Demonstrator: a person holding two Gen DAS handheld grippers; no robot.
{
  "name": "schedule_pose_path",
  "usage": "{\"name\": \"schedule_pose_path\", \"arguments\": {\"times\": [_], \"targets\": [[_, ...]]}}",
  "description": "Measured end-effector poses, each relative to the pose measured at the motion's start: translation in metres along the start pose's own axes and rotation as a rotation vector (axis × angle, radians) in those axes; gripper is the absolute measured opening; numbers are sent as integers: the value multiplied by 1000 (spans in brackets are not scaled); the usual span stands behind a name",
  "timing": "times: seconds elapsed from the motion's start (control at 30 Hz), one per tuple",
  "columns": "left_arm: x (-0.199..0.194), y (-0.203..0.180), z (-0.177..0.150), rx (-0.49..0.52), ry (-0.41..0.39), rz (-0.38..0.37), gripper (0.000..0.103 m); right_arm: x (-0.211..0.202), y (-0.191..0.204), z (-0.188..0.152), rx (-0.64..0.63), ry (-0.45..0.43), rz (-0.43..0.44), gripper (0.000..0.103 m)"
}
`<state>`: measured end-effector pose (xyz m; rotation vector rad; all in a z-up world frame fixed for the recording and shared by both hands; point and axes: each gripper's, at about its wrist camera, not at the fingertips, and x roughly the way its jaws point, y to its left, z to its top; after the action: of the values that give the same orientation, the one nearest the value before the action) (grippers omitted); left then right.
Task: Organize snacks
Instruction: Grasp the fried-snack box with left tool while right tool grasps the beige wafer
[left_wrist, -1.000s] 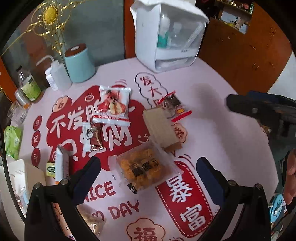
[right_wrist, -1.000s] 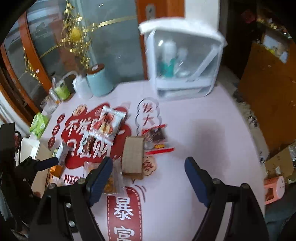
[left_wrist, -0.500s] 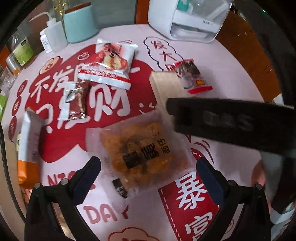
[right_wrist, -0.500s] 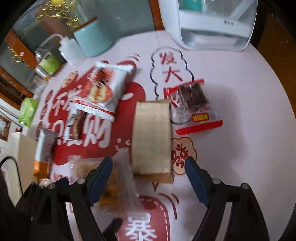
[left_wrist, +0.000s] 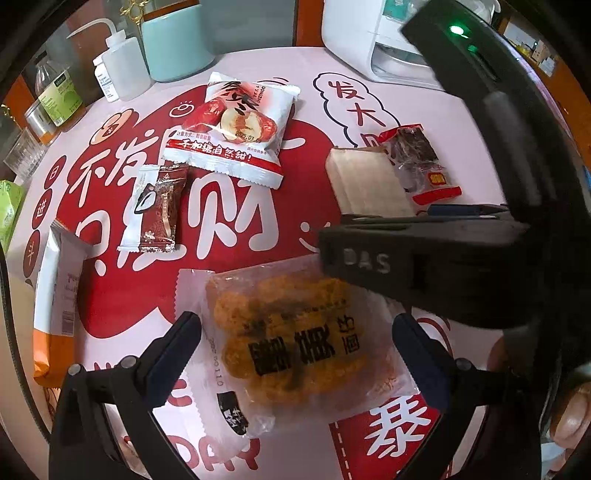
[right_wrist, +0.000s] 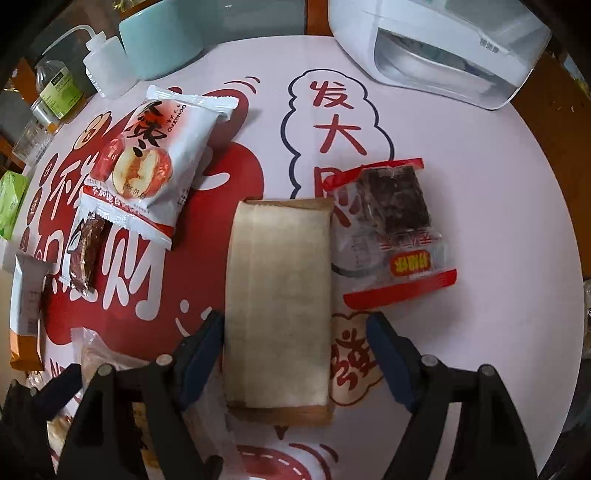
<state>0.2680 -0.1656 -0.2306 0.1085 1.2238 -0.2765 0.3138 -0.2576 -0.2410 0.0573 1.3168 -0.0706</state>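
In the left wrist view my left gripper (left_wrist: 297, 332) stands open, pointing steeply down over a clear packet of golden snacks (left_wrist: 295, 339) that lies between its fingers. The right tool's black body (left_wrist: 424, 258) crosses just above that packet. In the right wrist view my right gripper (right_wrist: 295, 328) straddles the near end of a beige wrapped block (right_wrist: 277, 295). Its jaws are closing; the left pad is almost at the block's edge and a gap remains on the right. A red-and-clear packet of dark pieces (right_wrist: 391, 229) lies against the block's right side.
On the pink-and-red tablecloth (right_wrist: 498, 184) lie a white-red fruit packet (left_wrist: 232, 125), a small brown bar (left_wrist: 159, 210) and a white-orange packet (left_wrist: 55, 295). At the back stand a teal canister (left_wrist: 173, 40), a squeeze bottle (left_wrist: 118, 70) and a white appliance (right_wrist: 443, 48).
Both grippers have come down close to the table. The right one now straddles the beige block with narrower jaws. The left one has dropped over the golden packet.
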Motion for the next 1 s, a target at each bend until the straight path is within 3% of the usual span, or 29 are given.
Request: {"name": "schedule_pose_path", "arguments": {"times": [0.03,0.07,0.4,0.73,0.8,0.87,1.0], "targets": [[1,1,0,-1,3,0,103,-1,-1,0,1,0,-2,59],[1,1,0,0,8,1,103,-3,-3,-1,-1,-2,1,56],[1,-3,-3,-4,50,13,103,-6,-18,-16,-21,-2,32,56],[13,-8,-1,-15,57,72,103,-17,-25,-34,-10,5,54,55],[10,-8,0,-5,66,64,85,-20,-29,-42,-1,10,67,55],[6,-7,-1,-3,59,39,75,-24,-31,-50,12,11,94,55],[-6,-1,-10,4,59,-5,70,-33,-36,-62,29,2,125,55]]}}
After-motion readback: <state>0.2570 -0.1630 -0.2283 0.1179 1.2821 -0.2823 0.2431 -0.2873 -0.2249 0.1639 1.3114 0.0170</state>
